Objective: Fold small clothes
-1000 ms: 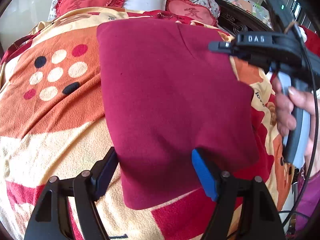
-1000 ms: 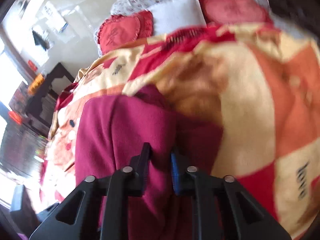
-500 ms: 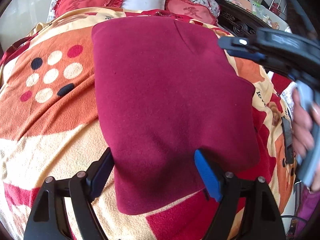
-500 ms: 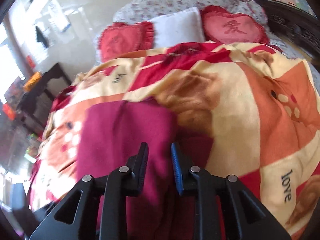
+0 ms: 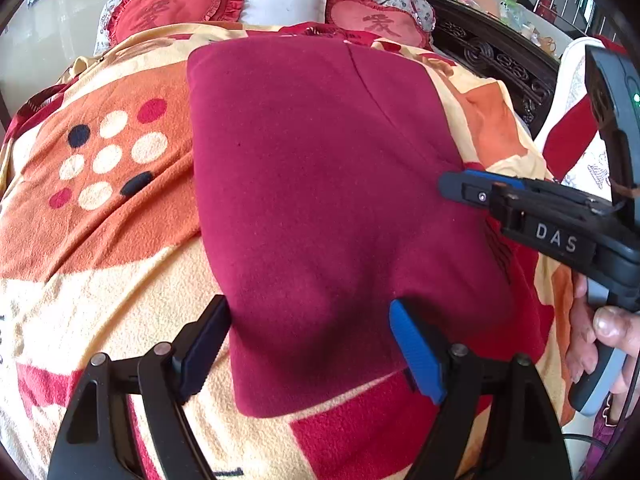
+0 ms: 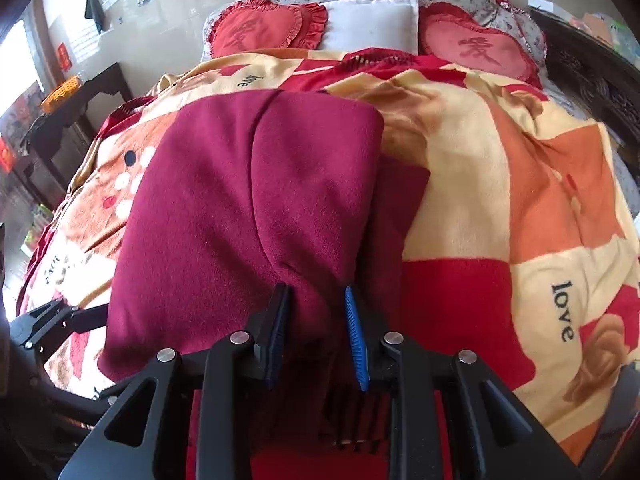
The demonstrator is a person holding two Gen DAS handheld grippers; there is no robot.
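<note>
Folded maroon fleece garment (image 5: 320,208) lying flat on orange, cream and red patterned blanket (image 5: 100,248) covering the bed. Left gripper (image 5: 310,344) jaws spread wide, one finger at each side of garment's near end, not pinching it. Right gripper (image 6: 316,332) jaws nearly closed on a bunched fold at garment's right edge; cloth seen between the pads. Jaws of both noted as just having opened slightly. Two red heart-shaped cushions (image 6: 264,28) and white pillow (image 6: 372,24) at bed head, well apart from garment.
</note>
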